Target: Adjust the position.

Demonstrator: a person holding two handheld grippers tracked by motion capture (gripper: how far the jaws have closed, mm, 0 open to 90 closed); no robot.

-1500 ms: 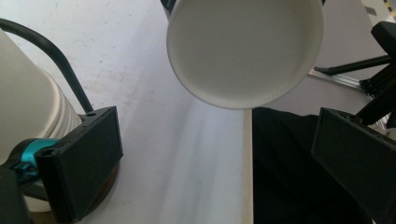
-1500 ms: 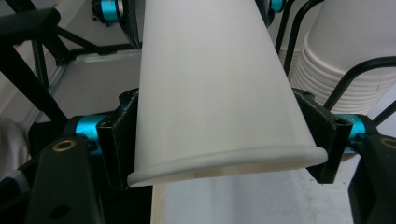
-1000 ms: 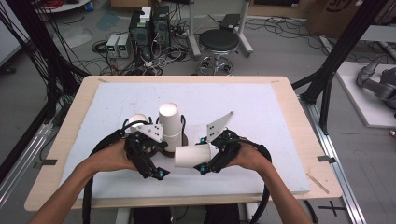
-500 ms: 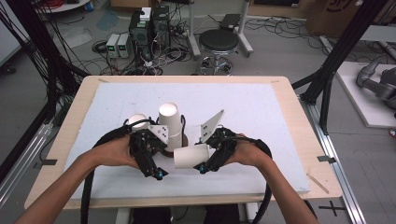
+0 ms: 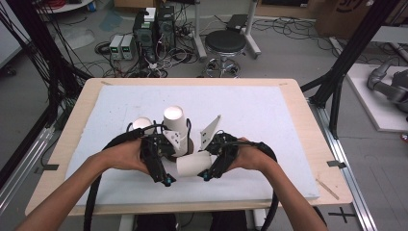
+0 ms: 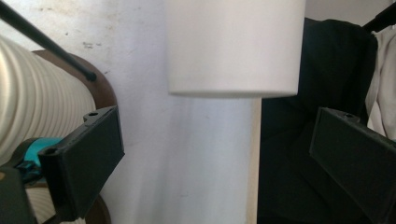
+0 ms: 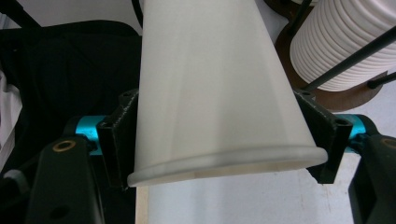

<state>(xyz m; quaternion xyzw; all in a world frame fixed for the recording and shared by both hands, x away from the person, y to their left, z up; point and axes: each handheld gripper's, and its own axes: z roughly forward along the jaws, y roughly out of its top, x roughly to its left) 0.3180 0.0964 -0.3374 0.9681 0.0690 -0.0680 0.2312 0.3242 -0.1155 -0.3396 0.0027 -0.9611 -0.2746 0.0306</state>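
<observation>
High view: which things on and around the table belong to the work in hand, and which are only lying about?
Part of the work:
- white paper cup, lying sideways, clamped by the right gripper
- left gripper, open beside it
- stack of cups in its holder

Lying about:
- black stool
- computer boxes on the floor

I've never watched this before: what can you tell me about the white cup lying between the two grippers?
The cup is plain white, paper by its look, tapered, with a rolled rim. It lies on its side just above the white mat. The right gripper clamps it near the rim, one jaw on each side. Its closed bottom points at the left gripper, whose jaws stand open.
</observation>
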